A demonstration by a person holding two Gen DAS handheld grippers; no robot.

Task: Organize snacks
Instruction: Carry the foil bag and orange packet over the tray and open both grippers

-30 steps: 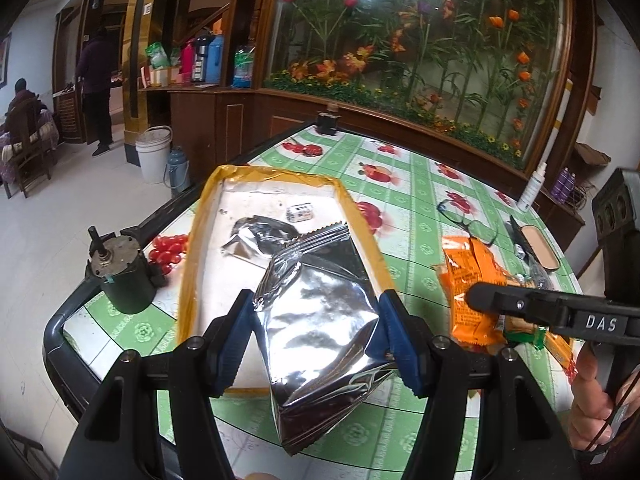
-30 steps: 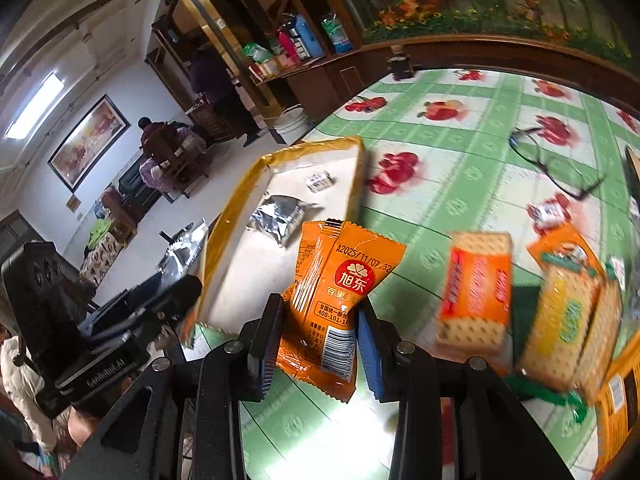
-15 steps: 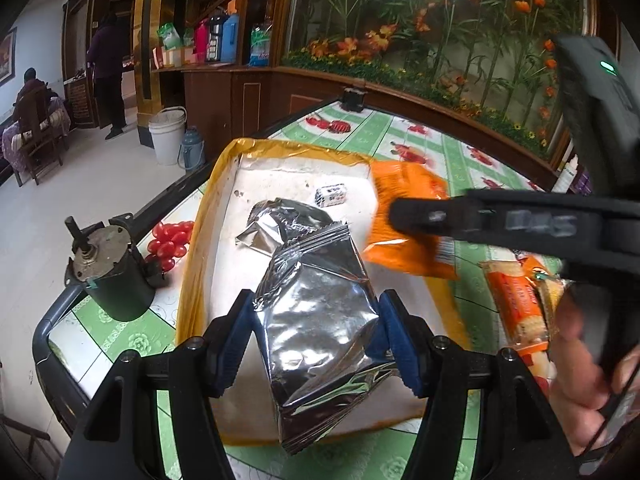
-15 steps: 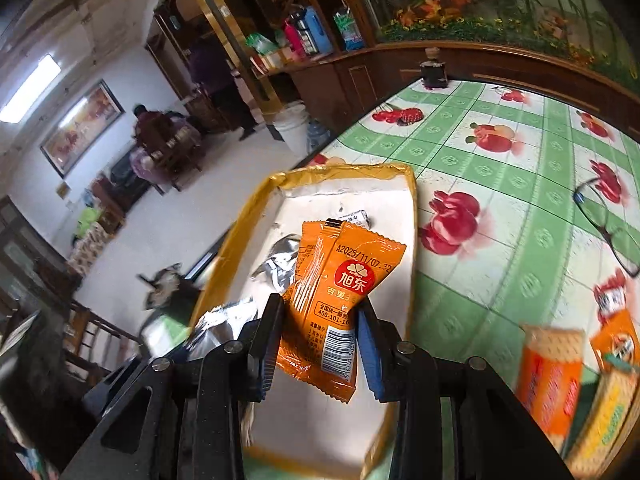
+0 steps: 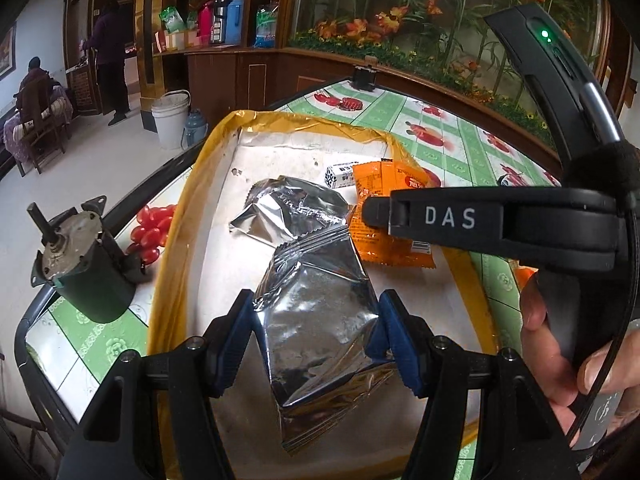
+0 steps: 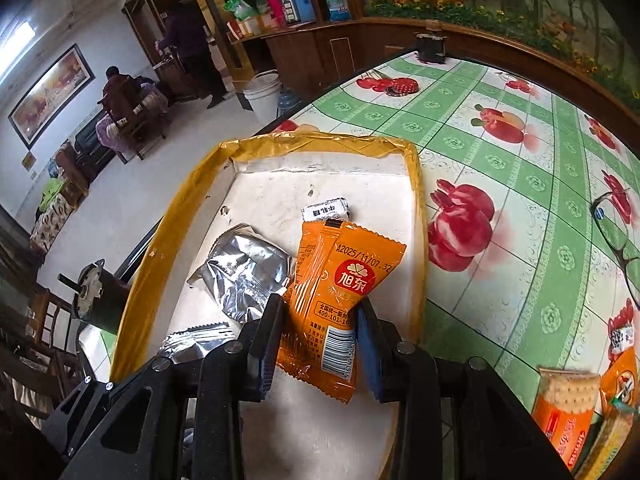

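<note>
My left gripper (image 5: 316,320) is shut on a silver foil snack bag (image 5: 320,320), held just above the near part of a white tray with a yellow taped rim (image 5: 176,240). My right gripper (image 6: 318,320) is shut on an orange snack packet (image 6: 336,292), low over the tray (image 6: 418,208); the packet (image 5: 384,216) also shows in the left wrist view. A second silver bag (image 5: 288,208) (image 6: 244,272) and a small white wrapped candy (image 5: 340,174) (image 6: 326,212) lie in the tray.
A dark motor (image 5: 80,264) and cherry tomatoes (image 5: 150,232) sit left of the tray near the table's edge. Orange cracker packs (image 6: 564,412) lie at the right, with eyeglasses (image 6: 616,232) beyond. A small dark jar (image 6: 430,46) stands at the far table edge.
Both grippers moved over the tray with their packets. The right gripper carried the orange packet from the tablecloth in and down beside the lying silver bag.
</note>
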